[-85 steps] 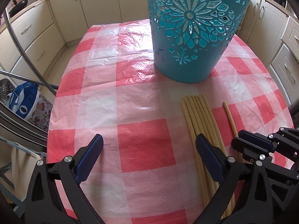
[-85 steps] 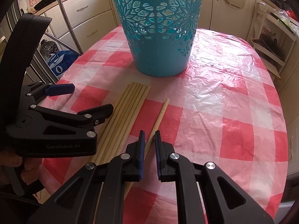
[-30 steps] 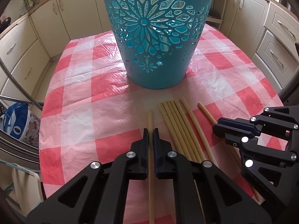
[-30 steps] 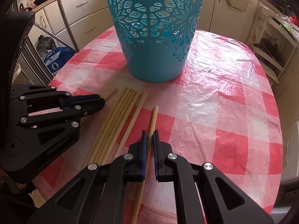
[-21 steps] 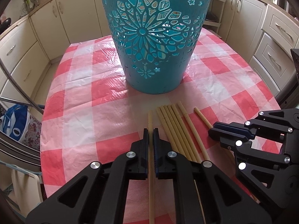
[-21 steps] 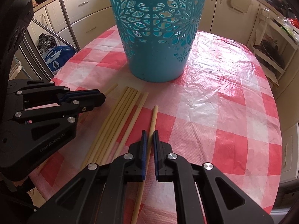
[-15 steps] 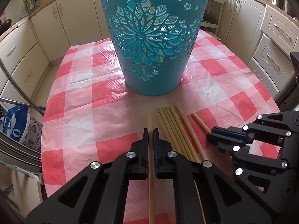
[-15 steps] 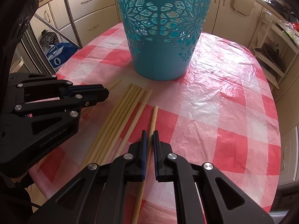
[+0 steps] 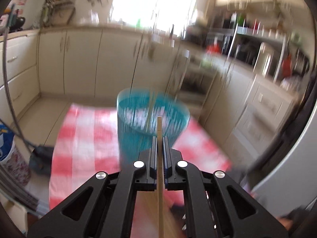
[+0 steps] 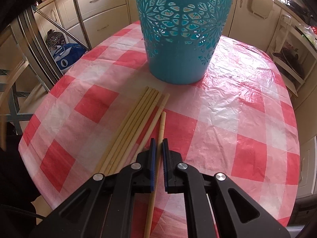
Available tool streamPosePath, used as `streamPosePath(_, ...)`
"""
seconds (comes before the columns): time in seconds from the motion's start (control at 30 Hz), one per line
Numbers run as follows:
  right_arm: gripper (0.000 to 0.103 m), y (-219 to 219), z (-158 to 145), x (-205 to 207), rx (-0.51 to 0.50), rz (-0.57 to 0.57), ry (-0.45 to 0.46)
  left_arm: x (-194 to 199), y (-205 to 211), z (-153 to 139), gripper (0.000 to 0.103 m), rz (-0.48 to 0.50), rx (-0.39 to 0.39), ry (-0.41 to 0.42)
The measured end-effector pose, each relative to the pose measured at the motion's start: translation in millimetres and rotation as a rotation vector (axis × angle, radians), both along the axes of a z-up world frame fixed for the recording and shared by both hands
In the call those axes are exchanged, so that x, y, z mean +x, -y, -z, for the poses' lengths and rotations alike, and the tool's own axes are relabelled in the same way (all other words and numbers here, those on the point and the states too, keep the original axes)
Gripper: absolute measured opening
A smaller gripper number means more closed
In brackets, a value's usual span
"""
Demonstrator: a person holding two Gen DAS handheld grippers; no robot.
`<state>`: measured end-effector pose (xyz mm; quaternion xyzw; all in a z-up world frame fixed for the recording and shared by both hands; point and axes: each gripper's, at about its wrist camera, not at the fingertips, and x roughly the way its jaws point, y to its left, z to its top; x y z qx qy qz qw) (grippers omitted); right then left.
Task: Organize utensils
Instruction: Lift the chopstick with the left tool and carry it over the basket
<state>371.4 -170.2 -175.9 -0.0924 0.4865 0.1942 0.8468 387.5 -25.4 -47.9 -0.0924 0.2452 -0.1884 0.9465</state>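
The left wrist view is motion-blurred. My left gripper (image 9: 159,140) is shut on one bamboo chopstick (image 9: 159,170), held up in the air. The stick's tip points at the open top of the teal cut-out basket (image 9: 152,119) below and ahead. My right gripper (image 10: 158,140) is shut on another chopstick (image 10: 162,125), low over the red-and-white checked tablecloth (image 10: 227,119). Just left of it, several more chopsticks (image 10: 130,130) lie side by side on the cloth. The basket (image 10: 182,39) stands upright beyond them. The left gripper does not show in the right wrist view.
A metal chair frame (image 10: 39,45) and a blue bag (image 10: 65,57) stand past the table's left edge. Cream cabinets (image 10: 103,10) line the back wall, with an open shelf unit (image 10: 293,59) at the right. The table's right half is bare cloth.
My left gripper has risen fast with its chopstick and tipped upward, now seeing the basket's rim from above. It has left the right wrist view. The right gripper has stayed put.
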Motion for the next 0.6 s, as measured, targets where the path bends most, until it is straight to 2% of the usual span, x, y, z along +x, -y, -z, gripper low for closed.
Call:
streamPosePath(0.23,0.007,-1.1,0.4,-0.9,-0.006,-0.009,0.011,24.2,3.6,-64.9,0.005,-0.107,-0.082,0.237)
streamPosePath(0.33,0.007,-2.3,0.4,-1.0,-0.008,-0.014,0.016,46.0,9.0,-80.5,0.005,-0.174,-0.115,0.308)
streamPosePath(0.47,0.007,-2.5,0.7,2.2,0.0,-0.024,0.015,81.4,12.9,-83.4,0.005,-0.272,-0.144,0.349)
streamPosePath(0.6,0.007,-3.0,0.7,5.0,0.002,-0.035,0.015,109.0,18.7,-68.8,0.005,-0.337,-0.118,0.344)
